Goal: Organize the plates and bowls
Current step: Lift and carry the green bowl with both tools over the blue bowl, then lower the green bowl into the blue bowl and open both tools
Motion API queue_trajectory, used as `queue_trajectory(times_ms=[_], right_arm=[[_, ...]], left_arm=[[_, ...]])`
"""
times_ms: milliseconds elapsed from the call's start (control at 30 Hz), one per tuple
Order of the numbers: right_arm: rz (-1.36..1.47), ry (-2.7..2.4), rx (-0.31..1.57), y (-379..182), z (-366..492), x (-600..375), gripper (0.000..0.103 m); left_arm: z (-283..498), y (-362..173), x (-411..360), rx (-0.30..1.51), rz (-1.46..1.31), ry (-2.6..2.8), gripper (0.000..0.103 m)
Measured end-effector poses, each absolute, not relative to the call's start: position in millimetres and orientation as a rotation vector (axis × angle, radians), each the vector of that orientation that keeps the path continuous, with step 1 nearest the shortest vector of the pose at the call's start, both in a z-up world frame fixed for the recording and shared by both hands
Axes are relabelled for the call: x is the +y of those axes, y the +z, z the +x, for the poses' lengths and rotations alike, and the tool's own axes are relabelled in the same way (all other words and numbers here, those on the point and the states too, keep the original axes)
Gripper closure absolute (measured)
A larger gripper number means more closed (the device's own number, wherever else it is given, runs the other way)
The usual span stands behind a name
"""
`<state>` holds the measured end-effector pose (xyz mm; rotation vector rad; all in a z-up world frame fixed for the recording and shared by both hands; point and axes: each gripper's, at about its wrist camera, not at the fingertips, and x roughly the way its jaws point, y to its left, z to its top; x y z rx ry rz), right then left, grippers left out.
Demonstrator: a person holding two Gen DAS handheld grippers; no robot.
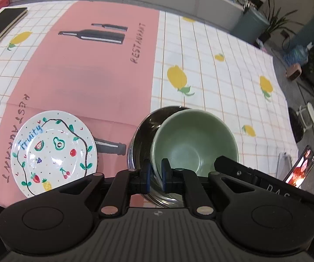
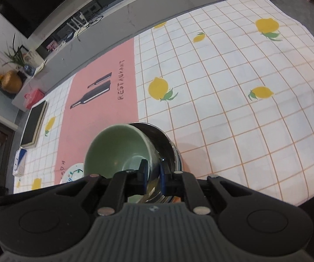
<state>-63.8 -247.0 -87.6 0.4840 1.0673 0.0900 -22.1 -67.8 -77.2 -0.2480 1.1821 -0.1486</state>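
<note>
From the left wrist, the left gripper [image 1: 156, 172] pinches the green bowl's [image 1: 191, 144] rim, tilted inside the steel bowl [image 1: 144, 135]; the fruit plate [image 1: 54, 152] lies at nine o'clock. From the right wrist, the right gripper [image 2: 152, 172] clamps the same green bowl's rim at center.

Looking like a home living/dining rm, not a lab or shop. Sitting on a table under a printed tablecloth [image 1: 222, 50] w/ lemons, grid lines & a pink "RESTAURANT" panel. Showing a big dark TV [image 2: 54, 2] hanging on a pale wall above a long low grey console [image 2: 117, 21] w/ cables & small items. Displaying potted plants [image 1: 274, 19], a gold vase [image 2: 12, 80] w/ dried stems, a red box [image 2: 33, 97], a dark book [image 1: 1, 26], a small white stool [image 1: 309, 113] on the floor, a phone [image 1: 301, 167] propped up w/ its screen lit.
</note>
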Motion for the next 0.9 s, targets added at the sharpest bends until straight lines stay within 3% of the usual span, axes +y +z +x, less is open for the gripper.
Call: queue_trajectory(times_ms=[700, 900], right_arm=[[0.401, 0.090, 1.129, -103, -49, -236, 0.095], [0.372, 0.090, 1.131, -102, -46, -231, 0.091]], left_arm=[[-10, -86, -78, 1.219, -0.123, -0.156, 0.090], [-8, -87, -77, 1.227, -0.122, -0.160, 0.089]])
